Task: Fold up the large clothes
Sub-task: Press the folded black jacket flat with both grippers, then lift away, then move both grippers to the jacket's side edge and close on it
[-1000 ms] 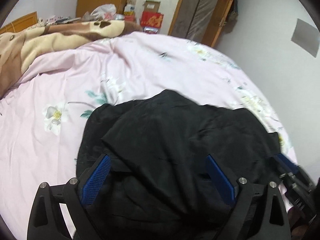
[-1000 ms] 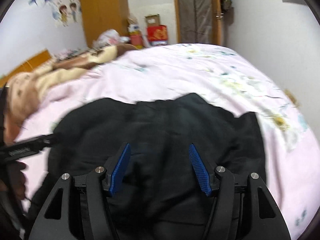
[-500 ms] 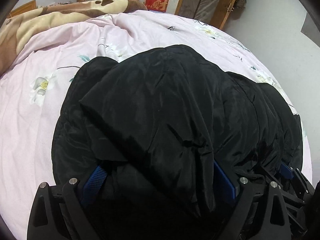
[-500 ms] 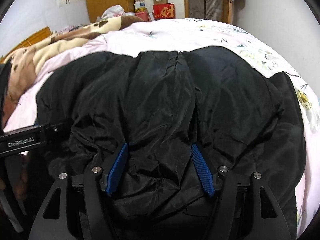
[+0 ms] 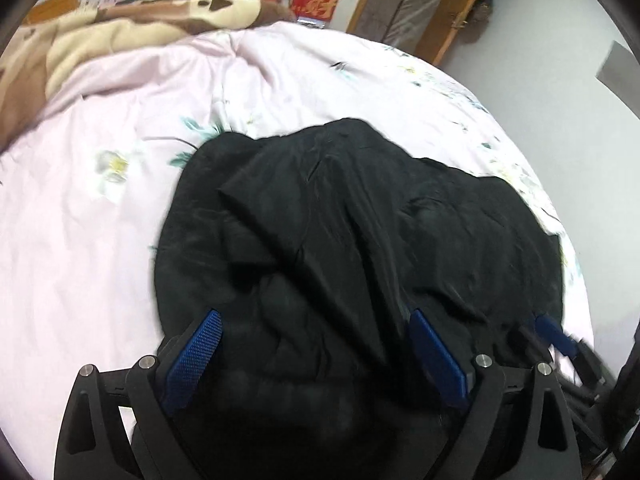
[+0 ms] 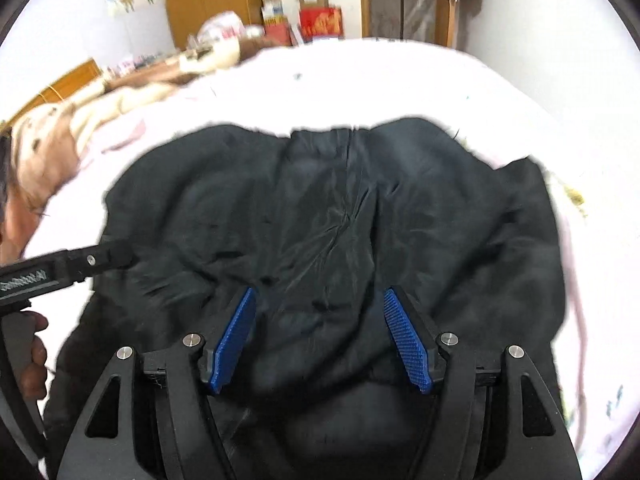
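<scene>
both hand-held grippers pulled back, left hand-held gripper [image 5: 316, 350] wide open, over black jacket [image 5: 360, 240]

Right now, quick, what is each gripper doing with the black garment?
Left gripper: open wide over the black garment, not clamping it.
Right gripper: open, garment between its fingers, no grip visible.
</scene>
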{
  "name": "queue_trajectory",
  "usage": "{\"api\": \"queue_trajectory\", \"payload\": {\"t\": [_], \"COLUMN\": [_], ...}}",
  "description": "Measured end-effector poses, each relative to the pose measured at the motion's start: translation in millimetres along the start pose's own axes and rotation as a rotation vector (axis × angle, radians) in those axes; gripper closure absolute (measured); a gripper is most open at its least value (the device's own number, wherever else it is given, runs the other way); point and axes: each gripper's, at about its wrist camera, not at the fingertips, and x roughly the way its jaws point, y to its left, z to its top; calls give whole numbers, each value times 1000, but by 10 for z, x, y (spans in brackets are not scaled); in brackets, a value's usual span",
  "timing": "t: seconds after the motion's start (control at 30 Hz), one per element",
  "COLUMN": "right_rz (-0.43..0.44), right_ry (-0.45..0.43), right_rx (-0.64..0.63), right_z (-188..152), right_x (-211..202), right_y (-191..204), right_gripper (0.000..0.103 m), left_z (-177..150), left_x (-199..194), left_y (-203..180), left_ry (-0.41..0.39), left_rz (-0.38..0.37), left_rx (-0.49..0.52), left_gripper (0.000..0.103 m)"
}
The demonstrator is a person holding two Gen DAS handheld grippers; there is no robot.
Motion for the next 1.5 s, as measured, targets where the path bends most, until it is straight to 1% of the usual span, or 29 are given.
{"api": "queue_trajectory", "payload": {"t": [0.03, 0.07, 0.1, 0.13, 0.17, 0.23, 0.3, 0.37, 0.43, 0.5, 0.67, 0.73, 0.83, 0.9, 1.0, 1.03, 1.07, 1.17, 1.27, 1.37, 1.43, 1.5], "right_rz": [-9, -7, 1, 4, 4, 3, 15, 16, 12, 12, -24, -40, -47, -55, -76, -77, -89, -136, -174, -219, -246, -243], "right_ry": [-20, -36, -42, -44, -52, -65, -72, -84, -89, -93, -94, -93, -90, -94, -96, -95, -90, -74, -45, -21, 0, 11], "right_rx": [-4, -8, -10, -10, -9, -9, -7, 1, 11, 17, 30, 42, 72, 75, 80, 85, 91, 80, 88, 112, 132, 165], "right_z": [-22, -51, -89, -121, -160, -266, -384, -506, -642, -751, -1066, -1197, -1407, -1504, -1674, -1724, -1794, -1996, -2182, -2348, -2417, -2466], "right_x": [-150, -284, -405, -491, -595, -807, -994, -1201, -1393, -1535, -1841, -1950, -2115, -2196, -2321, -2345, -2368, -2404, -2357, -2294, -2225, -2168], "right_y": [13, 30, 47, 59, 81, 148, 163, 177, 152, 126, 53, 22, -34, -59, -128, -149, -183, -282, -419, -556, -648, -748], "right_gripper": [36, 36, 36, 36, 36, 36, 36, 36, 36, 36, 36, 36, 36, 36, 36, 34, 29, 28, 28, 27, 27, 27], "left_z": [-39, -97, -158, -210, -281, -371, -543, -712, -897, -1068, -1487, -1642, -1861, -1989, -2131, -2185, -2249, -2428, -2568, -2642, -2665, -2678], "left_x": [-103, -226, -355, -467, -599, -760, -995, -1204, -1391, -1534, -1832, -1921, -2046, -2146, -2169, -2154, -2121, -1980, -1860, -1740, -1642, -1531], "left_y": [-2, -19, -33, -30, -32, -42, -20, 18, 38, 89, 296, 386, 485, 526, 615, 648, 683, 778, 826, 834, 841, 851], "left_ry": [-4, -11, -23, -32, -35, -29, -37, -42, -44, -42, -46, -41, -30, -43, -29, -21, -8, 36, 45, 52, 78, 103], "left_rz": [-15, -9, -1, -8, -23, -28, -42, -13, -2, -15, 22, 25, 49, 53, 57, 55, 59, 67, 48, 96, 98, 106], "left_rx": [2, 7, 15, 17, 16, 14, 10, 28, 52, 44, 9, -8, -12, -9, -28, -36, -45, -67, -75, -60, -52, -54], "left_gripper": [8, 8, 8, 8, 8, 8, 8, 8, 8, 8, 8, 8, 8, 8, 7, 7, 7, 7, 7, 7, 7, 7]}}
